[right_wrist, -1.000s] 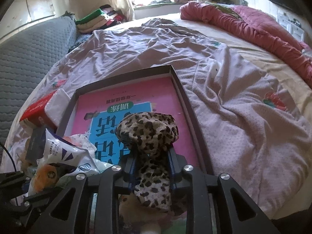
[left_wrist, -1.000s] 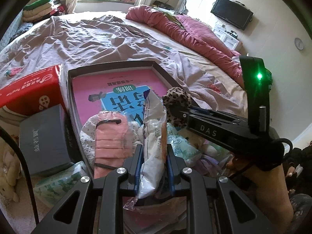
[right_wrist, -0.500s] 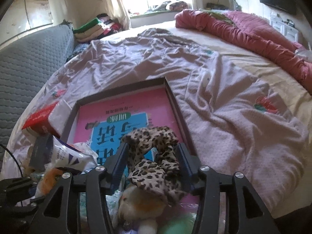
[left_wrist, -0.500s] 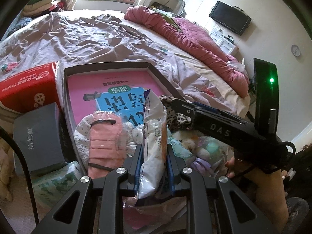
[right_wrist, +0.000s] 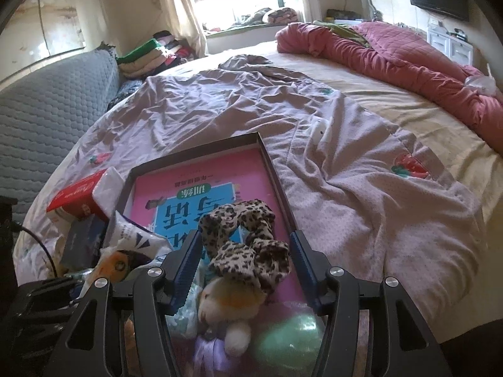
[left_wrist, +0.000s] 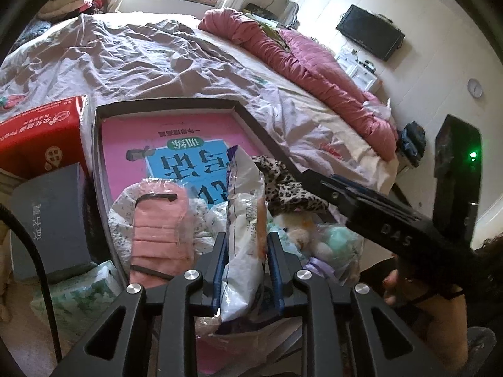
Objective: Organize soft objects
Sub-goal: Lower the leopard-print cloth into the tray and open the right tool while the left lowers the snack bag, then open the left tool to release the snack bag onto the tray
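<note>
Crinkled white plastic: in the left wrist view, the left gripper (left_wrist: 245,262) has its jaws closed on an upright snack packet (left_wrist: 243,229), long axis pointing away over the tray (left_wrist: 100,169). Right wrist view: the right gripper (right_wrist: 245,270) has its jaws spread wide, gripping nothing; the leopard-print scrunchie (right_wrist: 246,242) lies loose between them atop a plush toy (right_wrist: 229,301), inside the tray.

Noted on bed (right_wrist: 361,220): rumpled lilac sheet (left_wrist: 132,56) across the middle; rolled pink quilt (left_wrist: 314,72) along far right edge; red carton (left_wrist: 37,132) and grey box (left_wrist: 50,216) at near left edge. Wall-mounted television (left_wrist: 370,32); clock (left_wrist: 474,88) beside.
</note>
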